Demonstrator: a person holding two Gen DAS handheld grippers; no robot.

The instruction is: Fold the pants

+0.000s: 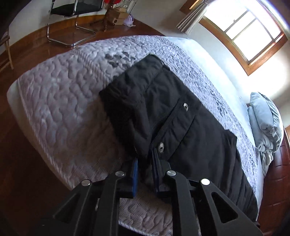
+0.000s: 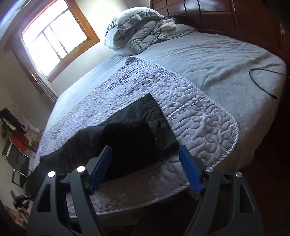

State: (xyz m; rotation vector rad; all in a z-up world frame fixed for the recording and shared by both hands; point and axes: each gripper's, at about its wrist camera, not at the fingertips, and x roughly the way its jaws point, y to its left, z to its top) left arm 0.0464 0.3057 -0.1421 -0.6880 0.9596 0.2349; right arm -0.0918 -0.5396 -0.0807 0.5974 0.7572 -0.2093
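The black pants [image 1: 172, 116] lie across a quilted lilac bedspread [image 1: 59, 101] at the foot end of a bed, partly folded, one layer doubled back over another so that a flap with two metal snaps [image 1: 185, 106] faces up. They run along the near edge of the mattress, reaching toward the side where the pillows are.

The left gripper [image 1: 145, 168] is pressed nearly together, its blue pads pinching the near edge of the pants just below the lower snap; a fold of dark cloth sits squeezed between the two fingers [image 1: 135, 174]. No earlier picture is at hand, so all I can say is that the grip looks firm on the fabric.

The right gripper [image 2: 145, 159] stands spread wide, its blue fingers [image 2: 101, 168] either side of the folded end of the pants [image 2: 134, 134], pads not touching the cloth. It hangs over the bed's edge, pointing down at an angle.

Further up the bed a grey blanket [image 2: 217, 59] covers the mattress, with a bundled pale duvet [image 2: 132, 32] against the dark wooden headboard [image 2: 235, 16] and a black cable [image 2: 261, 79] lying loose on the blanket. A bright wood-framed window [image 2: 52, 38] sits on the far wall. From the left wrist view a chrome-legged chair [image 1: 72, 21] stands on the polished wooden floor [image 1: 36, 45] beyond the foot of the bed.
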